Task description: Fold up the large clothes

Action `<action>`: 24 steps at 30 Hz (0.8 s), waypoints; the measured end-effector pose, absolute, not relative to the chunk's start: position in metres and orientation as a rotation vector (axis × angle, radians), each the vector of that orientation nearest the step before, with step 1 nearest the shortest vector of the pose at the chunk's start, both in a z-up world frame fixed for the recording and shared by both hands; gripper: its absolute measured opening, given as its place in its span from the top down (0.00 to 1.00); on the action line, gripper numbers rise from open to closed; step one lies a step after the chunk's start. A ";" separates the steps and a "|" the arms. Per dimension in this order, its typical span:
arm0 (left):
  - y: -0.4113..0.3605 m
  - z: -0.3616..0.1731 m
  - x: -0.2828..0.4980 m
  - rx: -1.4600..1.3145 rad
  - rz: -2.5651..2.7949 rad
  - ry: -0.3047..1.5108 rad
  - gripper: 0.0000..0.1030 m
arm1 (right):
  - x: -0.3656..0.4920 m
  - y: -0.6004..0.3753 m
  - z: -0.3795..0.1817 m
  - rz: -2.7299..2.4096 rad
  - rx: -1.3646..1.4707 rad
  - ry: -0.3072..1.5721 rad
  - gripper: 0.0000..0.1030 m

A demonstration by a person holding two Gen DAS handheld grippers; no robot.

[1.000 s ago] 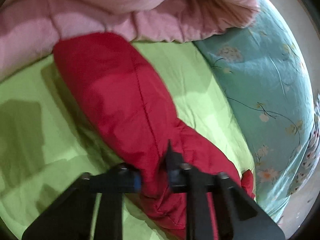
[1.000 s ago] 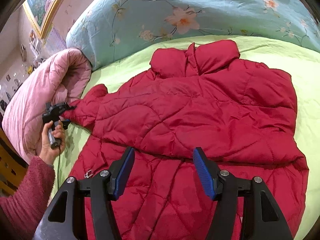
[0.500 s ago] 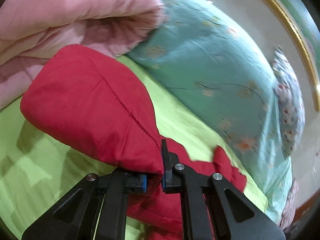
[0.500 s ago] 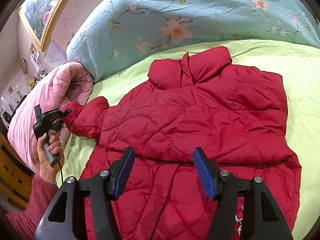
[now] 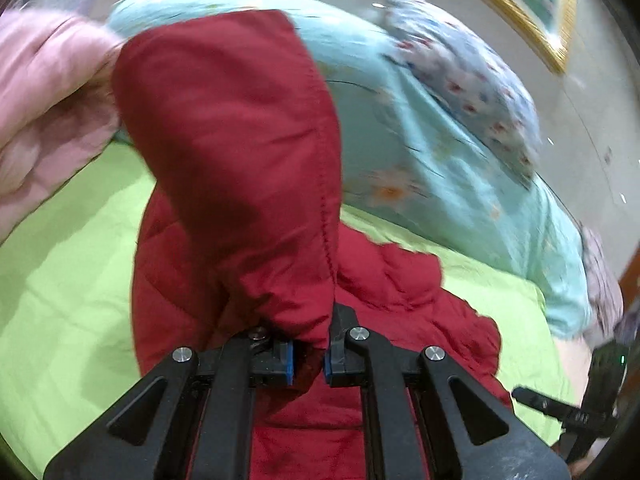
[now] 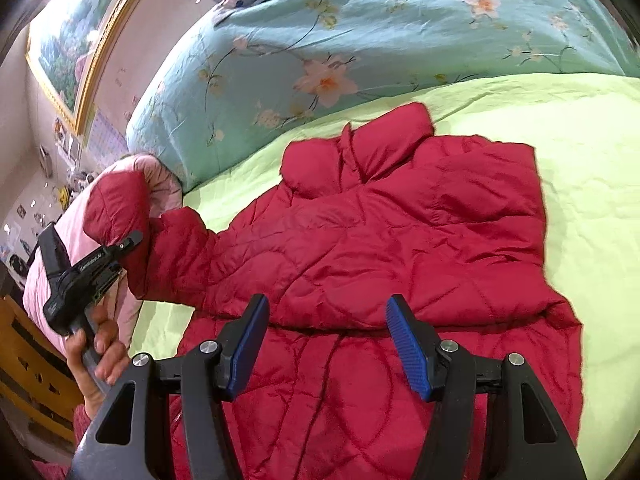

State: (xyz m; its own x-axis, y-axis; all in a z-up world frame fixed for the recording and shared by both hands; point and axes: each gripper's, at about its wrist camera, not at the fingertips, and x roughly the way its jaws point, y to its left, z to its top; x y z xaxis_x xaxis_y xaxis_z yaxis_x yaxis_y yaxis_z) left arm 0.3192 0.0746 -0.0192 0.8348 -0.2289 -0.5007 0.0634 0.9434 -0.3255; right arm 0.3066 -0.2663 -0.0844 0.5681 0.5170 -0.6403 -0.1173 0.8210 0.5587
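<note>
A red quilted jacket (image 6: 400,240) lies spread on the green bed sheet (image 6: 580,160), collar toward the pillows. My left gripper (image 5: 308,360) is shut on the jacket's sleeve (image 5: 240,152) and holds it lifted off the bed; the sleeve stands up in front of the camera. In the right wrist view the left gripper (image 6: 126,242) shows at the left with the raised sleeve (image 6: 116,204). My right gripper (image 6: 324,344) is open and empty, hovering over the jacket's lower half.
A teal floral duvet (image 6: 340,40) and a patterned pillow (image 5: 472,80) lie along the bed's head. A rolled pink blanket (image 5: 44,112) sits by the sleeve. A framed picture (image 6: 68,36) hangs on the wall. A wooden frame (image 6: 28,364) shows at the bed's left.
My left gripper has lifted the sleeve off the sheet and swung it up toward the jacket body. My right gripper has stayed open and moved slightly closer to the jacket.
</note>
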 end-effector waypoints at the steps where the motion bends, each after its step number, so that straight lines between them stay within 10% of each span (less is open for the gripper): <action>1: 0.064 -0.017 0.319 -0.278 -0.176 0.563 0.93 | 0.306 -0.271 -0.084 0.383 0.503 0.890 0.38; 24: -0.127 -0.111 0.326 0.260 -0.323 0.751 0.89 | 0.318 -0.354 -0.103 0.271 0.697 0.839 0.38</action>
State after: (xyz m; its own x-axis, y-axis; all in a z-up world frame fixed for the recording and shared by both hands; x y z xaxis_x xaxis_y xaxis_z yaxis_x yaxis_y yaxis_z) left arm 0.3256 -0.1271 -0.1108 0.6858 -0.1934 -0.7016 0.3769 0.9191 0.1150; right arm 0.3178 -0.3545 -0.1027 0.6505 0.4804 -0.5883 0.0452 0.7487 0.6614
